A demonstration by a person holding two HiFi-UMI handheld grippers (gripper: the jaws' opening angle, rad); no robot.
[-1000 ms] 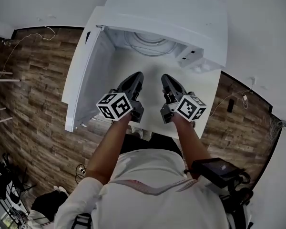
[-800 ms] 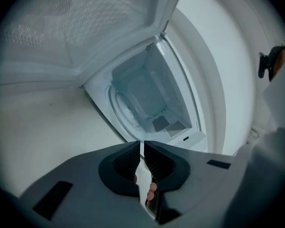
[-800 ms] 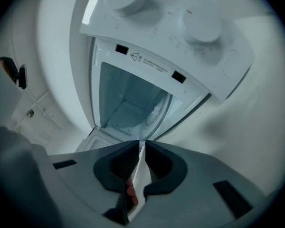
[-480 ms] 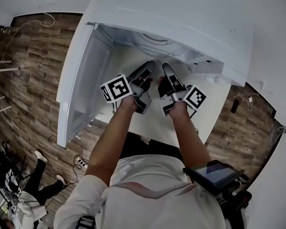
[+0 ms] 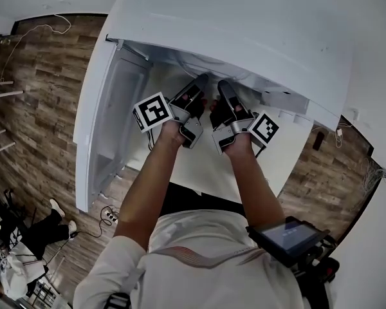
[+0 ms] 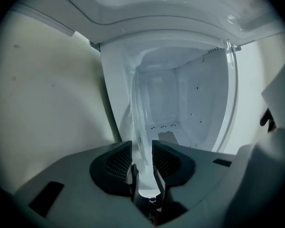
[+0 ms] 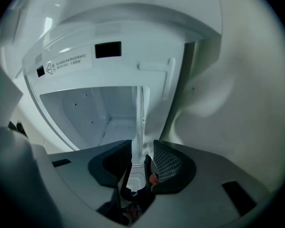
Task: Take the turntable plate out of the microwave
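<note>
The white microwave stands open, its door swung to the left. Both grippers reach side by side into its mouth. In the left gripper view, the clear glass turntable plate shows edge-on. Its rim runs between the jaws of my left gripper. In the right gripper view, the same plate runs between the jaws of my right gripper. Both pairs of jaws have just been opening and stand open around the rim, not pressing on it. In the head view the microwave's top hides the plate.
The microwave sits on a white table over a wood floor. Its control side is at the right of the cavity. Cables lie on the floor at left. A person is at the lower left. A dark device hangs at my right hip.
Both grippers have moved forward from in front of the microwave into its mouth, rolling as they went. Their jaws went from shut to open.
</note>
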